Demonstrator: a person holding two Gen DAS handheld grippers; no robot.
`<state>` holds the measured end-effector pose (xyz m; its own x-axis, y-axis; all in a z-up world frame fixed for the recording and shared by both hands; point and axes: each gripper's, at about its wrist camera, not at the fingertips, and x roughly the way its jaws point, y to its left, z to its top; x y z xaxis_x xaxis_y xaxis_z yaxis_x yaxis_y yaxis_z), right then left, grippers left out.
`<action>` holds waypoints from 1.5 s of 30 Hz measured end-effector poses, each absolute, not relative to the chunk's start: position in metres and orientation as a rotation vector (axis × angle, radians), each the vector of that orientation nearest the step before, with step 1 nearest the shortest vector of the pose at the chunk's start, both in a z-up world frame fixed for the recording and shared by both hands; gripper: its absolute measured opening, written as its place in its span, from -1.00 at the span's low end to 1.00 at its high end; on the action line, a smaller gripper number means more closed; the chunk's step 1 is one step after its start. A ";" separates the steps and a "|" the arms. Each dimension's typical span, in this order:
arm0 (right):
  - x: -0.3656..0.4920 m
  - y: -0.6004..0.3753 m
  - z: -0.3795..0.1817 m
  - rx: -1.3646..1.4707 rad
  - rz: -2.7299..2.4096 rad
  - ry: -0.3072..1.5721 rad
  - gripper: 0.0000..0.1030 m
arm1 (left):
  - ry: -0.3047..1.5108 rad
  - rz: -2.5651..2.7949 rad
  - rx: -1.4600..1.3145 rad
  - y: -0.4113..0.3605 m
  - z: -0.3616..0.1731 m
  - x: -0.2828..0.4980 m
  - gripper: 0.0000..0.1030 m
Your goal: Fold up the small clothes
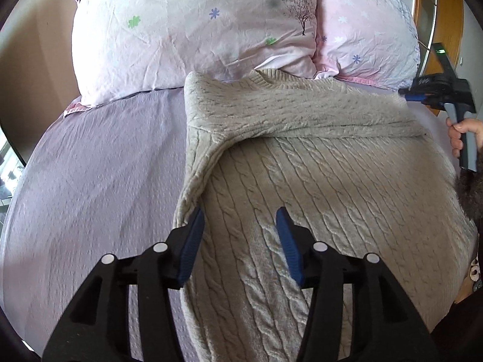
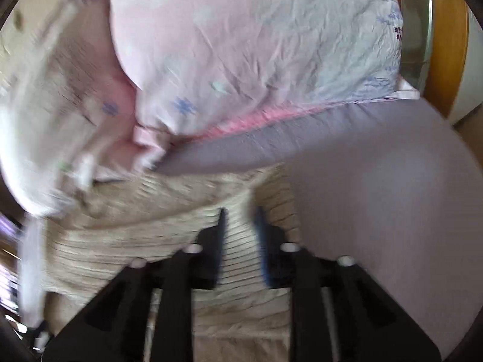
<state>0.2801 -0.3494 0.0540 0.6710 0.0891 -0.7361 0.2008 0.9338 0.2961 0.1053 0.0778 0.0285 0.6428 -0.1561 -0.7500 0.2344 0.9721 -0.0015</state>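
A beige cable-knit sweater (image 1: 317,187) lies on the lilac bed sheet (image 1: 90,166), its top part folded down across the body. My left gripper (image 1: 240,220) is open and empty just above the sweater's left side, with the folded sleeve edge by its left finger. My right gripper (image 1: 406,93) shows at the sweater's far right corner, held by a hand. In the blurred right wrist view the right gripper (image 2: 241,217) is part open with the sweater (image 2: 151,226) between its fingers; a grip cannot be told.
Two pink flowered pillows (image 1: 193,30) (image 1: 368,30) lie at the head of the bed, just beyond the sweater's collar. A wooden frame (image 1: 452,9) stands at the far right. Bare sheet stretches left of the sweater.
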 end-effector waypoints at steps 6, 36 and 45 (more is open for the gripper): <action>0.286 -0.336 0.021 0.360 0.039 0.966 -0.08 | 0.864 -0.223 0.105 0.073 0.021 0.110 0.04; 0.028 -0.358 -0.002 0.588 0.578 0.973 -0.79 | 1.022 -0.462 -0.391 0.146 0.006 -0.024 -0.79; 0.091 -0.374 0.082 0.638 0.622 0.596 -0.83 | 0.763 -0.479 -0.342 0.142 0.081 0.046 -0.83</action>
